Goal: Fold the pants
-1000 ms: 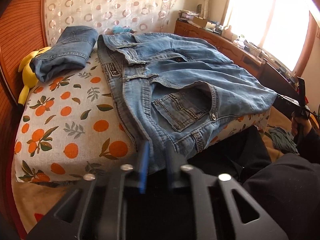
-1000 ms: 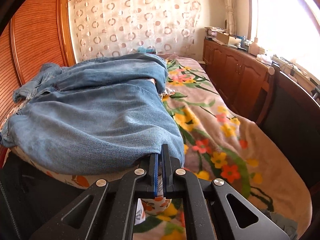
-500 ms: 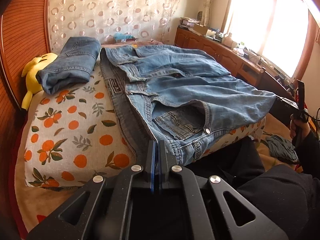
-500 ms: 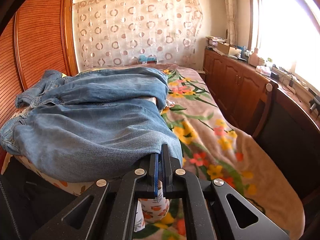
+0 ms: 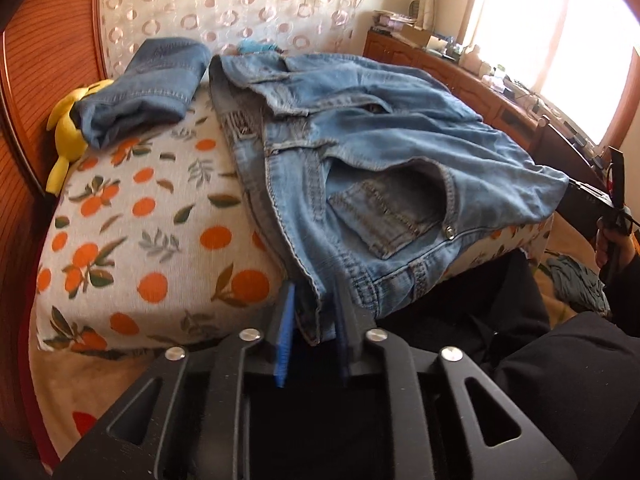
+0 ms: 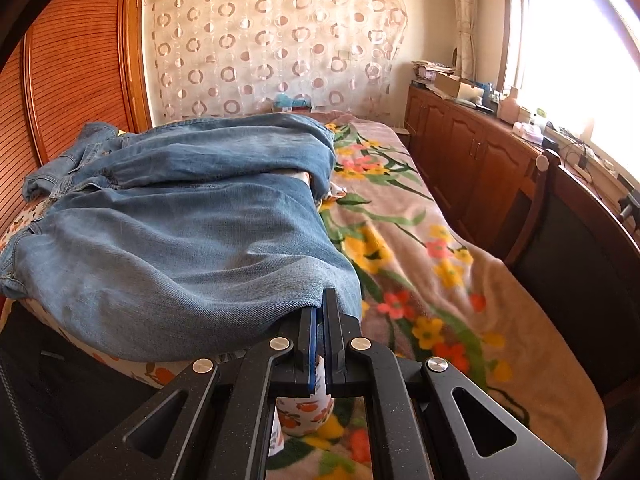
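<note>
A bedroom in a home. A bed [image 6: 460,280] with a flowered blanket [image 6: 420,248] fills the floor space; a cushion [image 5: 140,240] printed with oranges lies on it, beside a yellow plush toy [image 5: 68,136] and folded denim [image 5: 148,88]. A patterned curtain [image 6: 272,40] hangs behind the bed's far end. Slatted wooden wardrobe doors [image 6: 72,72] stand to the left, and a low wooden cabinet [image 6: 472,148], cluttered with boxes and bottles, runs under a sunlit window [image 6: 580,48].

My bed [image 6: 460,280] carries an orange-print cushion [image 5: 140,240], on which lie the jeans [image 5: 380,168], a folded pair [image 5: 148,88] and a yellow plush [image 5: 68,128].
</note>
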Demonstrator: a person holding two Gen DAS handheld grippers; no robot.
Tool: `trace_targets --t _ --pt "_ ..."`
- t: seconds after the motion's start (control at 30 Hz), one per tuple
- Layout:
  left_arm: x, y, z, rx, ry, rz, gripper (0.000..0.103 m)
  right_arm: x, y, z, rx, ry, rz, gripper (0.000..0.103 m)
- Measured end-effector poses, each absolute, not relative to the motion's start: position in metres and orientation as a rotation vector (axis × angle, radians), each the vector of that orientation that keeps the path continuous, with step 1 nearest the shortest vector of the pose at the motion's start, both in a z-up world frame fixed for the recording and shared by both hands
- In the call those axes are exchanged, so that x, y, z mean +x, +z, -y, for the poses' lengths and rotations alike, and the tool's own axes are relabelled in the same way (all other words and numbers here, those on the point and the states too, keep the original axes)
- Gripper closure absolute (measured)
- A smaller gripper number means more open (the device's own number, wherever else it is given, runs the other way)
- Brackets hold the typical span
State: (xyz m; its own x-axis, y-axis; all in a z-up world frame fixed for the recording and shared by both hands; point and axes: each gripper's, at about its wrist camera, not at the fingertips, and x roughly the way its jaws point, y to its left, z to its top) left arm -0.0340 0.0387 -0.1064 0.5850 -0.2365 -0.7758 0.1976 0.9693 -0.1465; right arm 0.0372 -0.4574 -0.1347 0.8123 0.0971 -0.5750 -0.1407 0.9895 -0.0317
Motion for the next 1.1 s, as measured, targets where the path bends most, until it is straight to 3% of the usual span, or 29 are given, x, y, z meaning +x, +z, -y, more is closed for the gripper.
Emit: trace_targets --t 0.1,0.57,0.83,1.0,1.07,1.1 --pt "-0.036 -0.11 -0.039 -0.048 -0.256 -0.918 0.076 0.037 -0.134 0.457 -0.075 0.124 -0.614 0.101" --pt "-0.038 -0.119 -0.05 -0.142 -0.293 -0.915 0.075 0.037 -0.133 0.457 -0.088 0.118 -0.619 0.101" --pt "-0.046 -0.113 -0.056 -0.211 -0.354 -0.871 0.059 0.037 -0.135 0.457 -0.094 0.115 -0.629 0.101" --pt "-0.046 -0.114 -0.043 -0.153 -0.382 -0.871 0.059 0.038 -0.135 0.457 -0.094 0.114 -0.63 0.101" --pt "-0.046 -0.116 -0.036 -0.125 -0.402 -0.877 0.066 0.038 -0.135 0.458 -0.096 0.114 -0.629 0.101" --pt "-0.045 -0.118 -0.03 -0.098 -0.419 -0.894 0.08 0.038 -0.134 0.458 -0.096 0.114 -0.629 0.101"
